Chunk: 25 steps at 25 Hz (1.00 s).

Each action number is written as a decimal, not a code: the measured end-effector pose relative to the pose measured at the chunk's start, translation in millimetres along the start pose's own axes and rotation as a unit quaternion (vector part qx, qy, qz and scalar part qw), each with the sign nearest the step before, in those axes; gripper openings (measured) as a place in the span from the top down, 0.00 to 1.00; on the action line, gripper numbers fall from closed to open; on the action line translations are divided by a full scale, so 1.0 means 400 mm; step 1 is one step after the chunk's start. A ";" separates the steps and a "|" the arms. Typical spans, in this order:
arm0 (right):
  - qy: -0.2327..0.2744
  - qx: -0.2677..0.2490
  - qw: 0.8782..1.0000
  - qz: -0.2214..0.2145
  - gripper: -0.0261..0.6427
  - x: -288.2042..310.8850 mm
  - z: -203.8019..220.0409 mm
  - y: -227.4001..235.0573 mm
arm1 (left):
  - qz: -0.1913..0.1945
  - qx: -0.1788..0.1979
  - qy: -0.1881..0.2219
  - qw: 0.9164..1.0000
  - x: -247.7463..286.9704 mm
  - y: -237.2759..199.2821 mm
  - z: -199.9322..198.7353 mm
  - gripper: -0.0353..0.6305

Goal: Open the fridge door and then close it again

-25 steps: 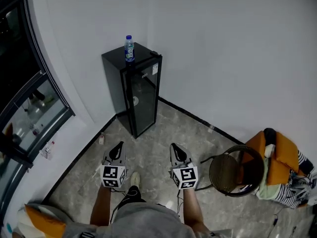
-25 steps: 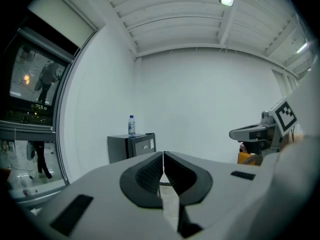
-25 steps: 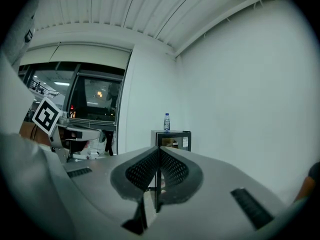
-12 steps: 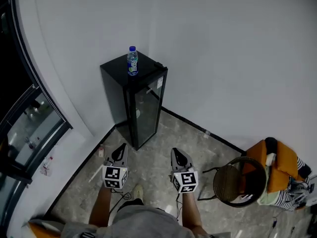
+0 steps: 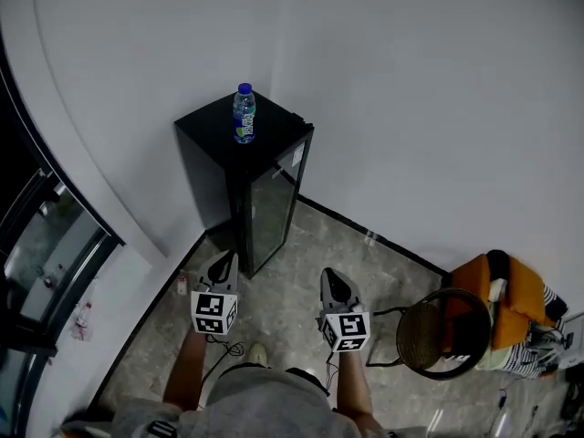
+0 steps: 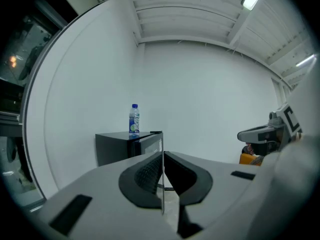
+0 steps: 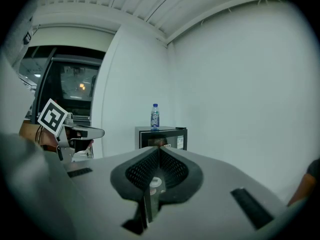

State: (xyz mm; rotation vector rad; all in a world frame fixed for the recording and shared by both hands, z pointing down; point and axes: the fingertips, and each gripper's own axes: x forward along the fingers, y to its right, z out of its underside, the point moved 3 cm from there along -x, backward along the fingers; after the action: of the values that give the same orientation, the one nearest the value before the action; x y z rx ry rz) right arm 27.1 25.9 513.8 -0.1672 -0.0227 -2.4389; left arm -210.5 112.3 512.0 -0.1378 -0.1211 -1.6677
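Black fridge (image 5: pixel 219 172) stood in the corner against the white wall (image 5: pixel 411 80), its glass door (image 5: pixel 272 203) shut and a water bottle (image 5: pixel 243 114) upright on top. You had your left gripper (image 5: pixel 222 263) and right gripper (image 5: pixel 333 281) side by side, both pointed toward it and well clear of it. Jaws were pressed together on each, nothing between them. Off to your right sat a round chair (image 5: pixel 438 327) with some orange fabric (image 5: pixel 516 290) just beside it.

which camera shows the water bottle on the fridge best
The head view: the water bottle stands upright on the fridge top, cap and label clear. Both gripper views show it side-on but smaller and farther off.
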 end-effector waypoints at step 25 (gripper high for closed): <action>-0.025 0.030 0.999 0.001 0.92 0.386 -0.001 0.180 | -0.011 -0.035 -0.054 0.998 0.427 -0.194 0.023 0.77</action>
State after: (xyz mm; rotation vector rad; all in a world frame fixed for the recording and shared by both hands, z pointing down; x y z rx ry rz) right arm -43.7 -128.2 530.9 -0.2012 -0.1170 -2.4291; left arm -304.4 -45.9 549.0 -0.2801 -0.1470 -1.6863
